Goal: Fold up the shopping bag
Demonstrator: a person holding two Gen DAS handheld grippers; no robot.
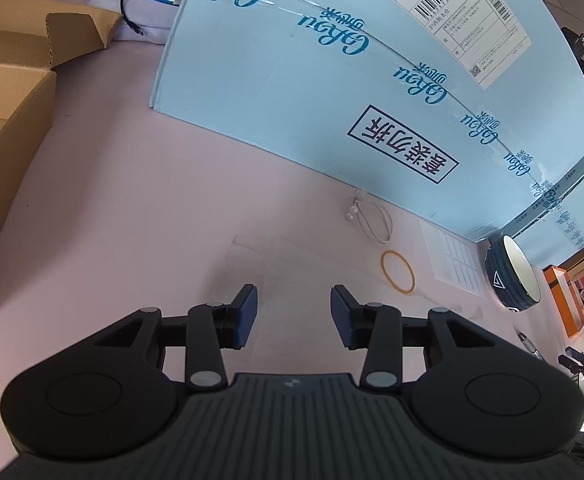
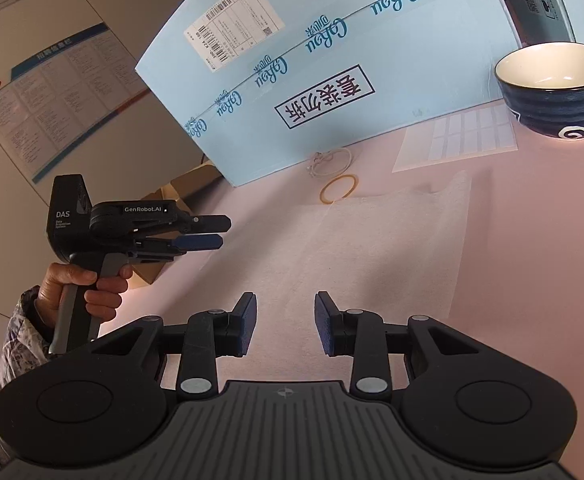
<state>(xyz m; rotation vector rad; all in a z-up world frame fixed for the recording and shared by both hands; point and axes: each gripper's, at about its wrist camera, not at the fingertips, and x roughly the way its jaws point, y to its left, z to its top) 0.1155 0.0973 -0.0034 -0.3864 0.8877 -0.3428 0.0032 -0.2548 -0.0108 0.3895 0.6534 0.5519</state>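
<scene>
though cluttered, pink table (image 2: 532, 260) under blue box (image 2: 332, 32)

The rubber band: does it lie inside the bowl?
No, the rubber band lies flat on the table, apart from the bowl.

Pale wall (image 2: 7, 12) with notice board (image 2: 55, 96) behind pink table (image 1: 131, 200).

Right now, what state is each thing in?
Shopping bag: lying flat on the table, not gripped.
Left tool: open, empty, held above the table edge.
Right tool: open, empty, over the bag.
Bowl: upright, empty.
Rubber band: loose, beside the bag's far edge.
</scene>
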